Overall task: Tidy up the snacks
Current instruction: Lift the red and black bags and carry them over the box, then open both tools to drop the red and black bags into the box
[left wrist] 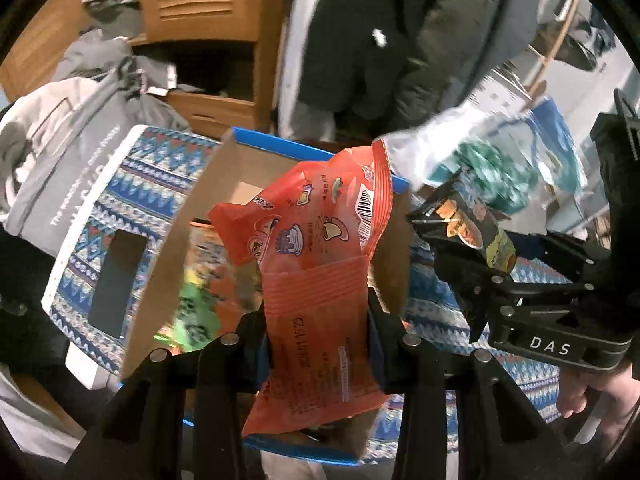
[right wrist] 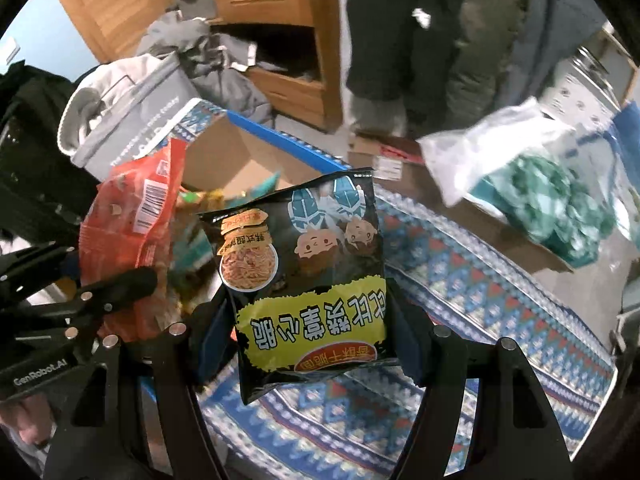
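Observation:
My left gripper [left wrist: 318,312] is shut on an orange snack packet [left wrist: 308,236] and holds it over an open cardboard box with a blue rim [left wrist: 224,184]. Several snack packets [left wrist: 196,300] lie inside the box. My right gripper [right wrist: 312,320] is shut on a black and yellow noodle snack packet [right wrist: 304,280], held just right of the box. It also shows in the left wrist view [left wrist: 468,224], and the orange packet [right wrist: 132,232] and box [right wrist: 240,160] show in the right wrist view.
A patterned blue cloth [right wrist: 460,288] covers the surface. A clear bag with green and white contents [right wrist: 536,196] lies at the right. A grey hoodie [left wrist: 68,152] lies left of the box. A wooden cabinet [left wrist: 208,20] and a person's dark clothing [left wrist: 400,40] stand behind.

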A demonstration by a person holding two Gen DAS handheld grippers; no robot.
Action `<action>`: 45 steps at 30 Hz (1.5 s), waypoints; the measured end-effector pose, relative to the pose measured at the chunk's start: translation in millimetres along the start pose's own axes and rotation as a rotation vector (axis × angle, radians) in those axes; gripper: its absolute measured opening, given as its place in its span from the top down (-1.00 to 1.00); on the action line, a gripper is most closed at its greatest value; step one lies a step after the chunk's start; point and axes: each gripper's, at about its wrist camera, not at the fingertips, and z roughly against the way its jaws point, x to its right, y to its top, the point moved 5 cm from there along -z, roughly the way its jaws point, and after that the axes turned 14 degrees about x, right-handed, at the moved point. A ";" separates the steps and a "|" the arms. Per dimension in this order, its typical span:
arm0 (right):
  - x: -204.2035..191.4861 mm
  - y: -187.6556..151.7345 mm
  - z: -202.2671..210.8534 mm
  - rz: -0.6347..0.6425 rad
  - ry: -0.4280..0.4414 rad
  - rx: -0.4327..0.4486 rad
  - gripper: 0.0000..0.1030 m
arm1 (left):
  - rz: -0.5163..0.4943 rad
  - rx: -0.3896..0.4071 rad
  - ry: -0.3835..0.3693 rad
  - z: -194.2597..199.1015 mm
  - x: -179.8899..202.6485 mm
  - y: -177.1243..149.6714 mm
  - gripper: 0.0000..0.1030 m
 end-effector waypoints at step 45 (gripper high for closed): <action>-38.1 20.7 -2.3 0.003 -0.030 0.055 -0.55 | 0.068 0.102 0.028 34.7 -41.9 9.3 -0.49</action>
